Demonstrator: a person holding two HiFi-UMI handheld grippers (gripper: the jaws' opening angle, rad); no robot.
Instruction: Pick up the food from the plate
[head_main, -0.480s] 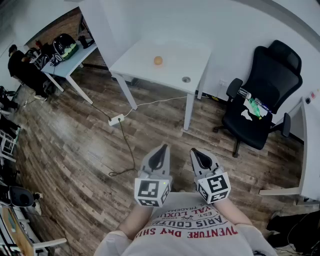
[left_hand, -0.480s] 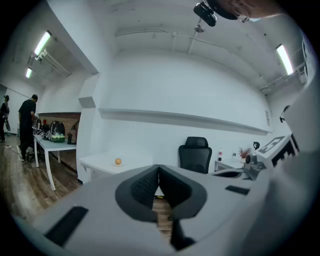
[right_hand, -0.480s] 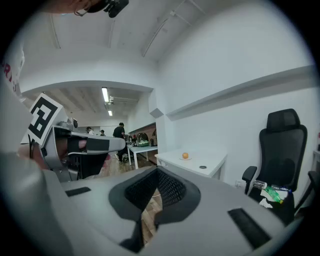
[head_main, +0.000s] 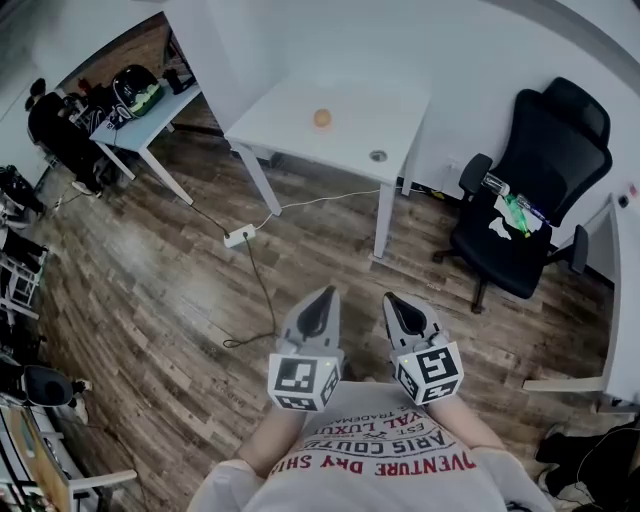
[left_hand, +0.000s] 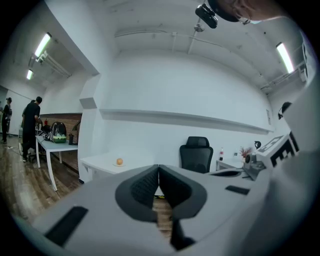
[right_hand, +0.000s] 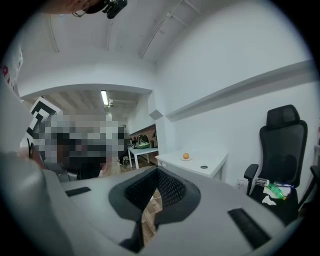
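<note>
A small orange piece of food (head_main: 322, 118) lies on a pale plate on the white table (head_main: 370, 105) across the room. It also shows far off as an orange ball (left_hand: 119, 161) in the left gripper view and as an orange dot (right_hand: 186, 156) in the right gripper view. My left gripper (head_main: 323, 298) and right gripper (head_main: 396, 301) are held side by side close to my chest, well short of the table. Both are shut with nothing between the jaws.
A black office chair (head_main: 530, 210) stands to the right of the table. A white power strip (head_main: 238, 237) and its cable lie on the wooden floor between me and the table. A second desk (head_main: 140, 125) with bags stands far left, with a person (head_main: 58, 130) beside it.
The view has shifted slightly: table, chair and floor sit a little lower and to the right in the head view. Both grippers keep their pose.
</note>
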